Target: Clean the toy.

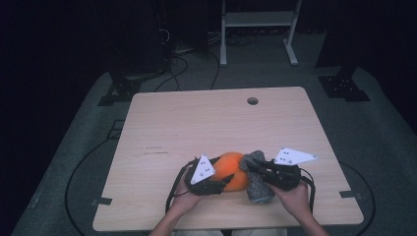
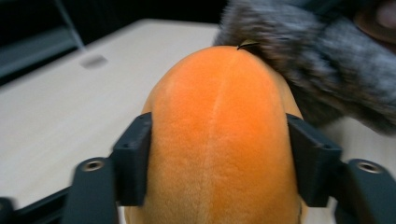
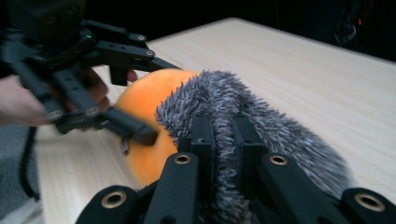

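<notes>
An orange plush ball (image 1: 232, 169) lies near the table's front edge, partly wrapped by a grey furry piece (image 1: 256, 183) on its right side. My left gripper (image 1: 227, 175) comes in from the left and is shut on the ball. In the left gripper view its black jaws press into both sides of the orange plush (image 2: 219, 140), with the grey fur (image 2: 317, 60) behind it. My right gripper (image 1: 252, 168) is shut on the grey fur (image 3: 261, 116). The right gripper view also shows the left gripper (image 3: 133, 105) clamping the ball (image 3: 140, 154).
The light wooden table (image 1: 196, 123) has a round cable hole (image 1: 253, 101) near its far edge. Beyond the table stand a white frame (image 1: 258, 29) and black stands on a grey floor. Cables trail from both grippers toward the front edge.
</notes>
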